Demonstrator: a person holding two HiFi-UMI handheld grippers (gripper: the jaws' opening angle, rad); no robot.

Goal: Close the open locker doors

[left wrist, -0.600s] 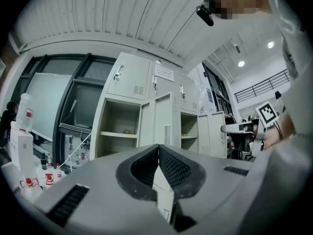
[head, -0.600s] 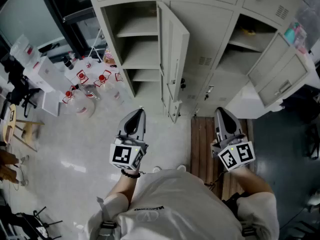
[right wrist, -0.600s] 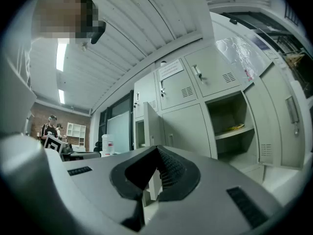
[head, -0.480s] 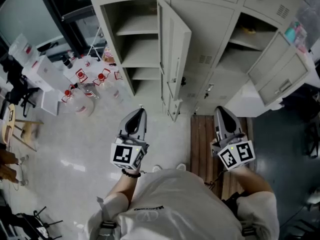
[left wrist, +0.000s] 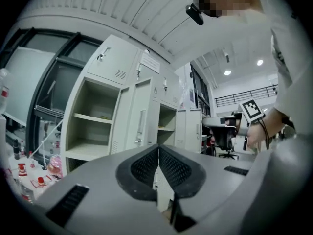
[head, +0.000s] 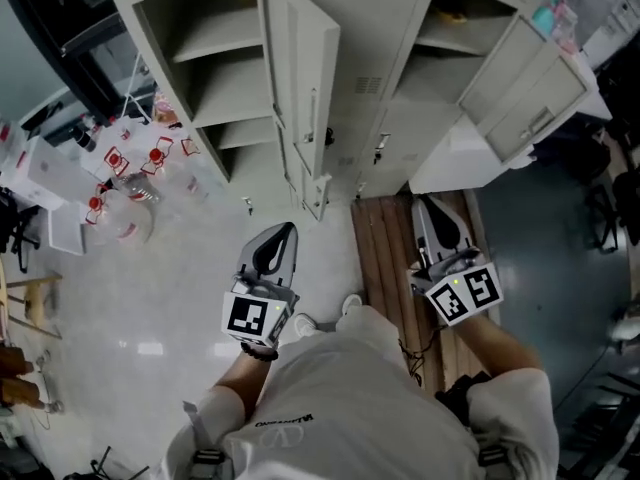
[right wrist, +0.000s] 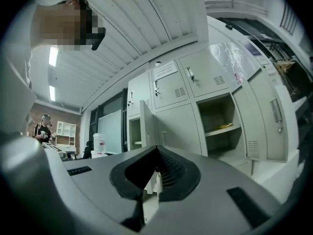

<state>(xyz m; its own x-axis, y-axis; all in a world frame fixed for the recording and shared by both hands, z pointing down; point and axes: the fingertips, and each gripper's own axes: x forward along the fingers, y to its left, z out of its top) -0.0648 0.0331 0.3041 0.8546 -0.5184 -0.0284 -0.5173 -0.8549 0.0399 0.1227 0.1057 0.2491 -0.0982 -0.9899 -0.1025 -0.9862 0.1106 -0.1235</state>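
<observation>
Locker doors (head: 300, 88) open | right locker (head: 430, 103) shelf: yellow item (head: 455, 14)

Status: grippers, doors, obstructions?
Left hand-held gripper shut, empty; right hand-held gripper same. Left locker door, right locker door open, untouched. Wooden slats on floor ahead.

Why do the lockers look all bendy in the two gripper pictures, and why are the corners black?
Left gripper view: the wide-angle lens bows the lockers and leaves black corners; ceiling lamps glare as bright dots. Right gripper view: the same bending, with the open locker door curving near the edge. Head view: lines look straighter, with a pale shine on the floor.
</observation>
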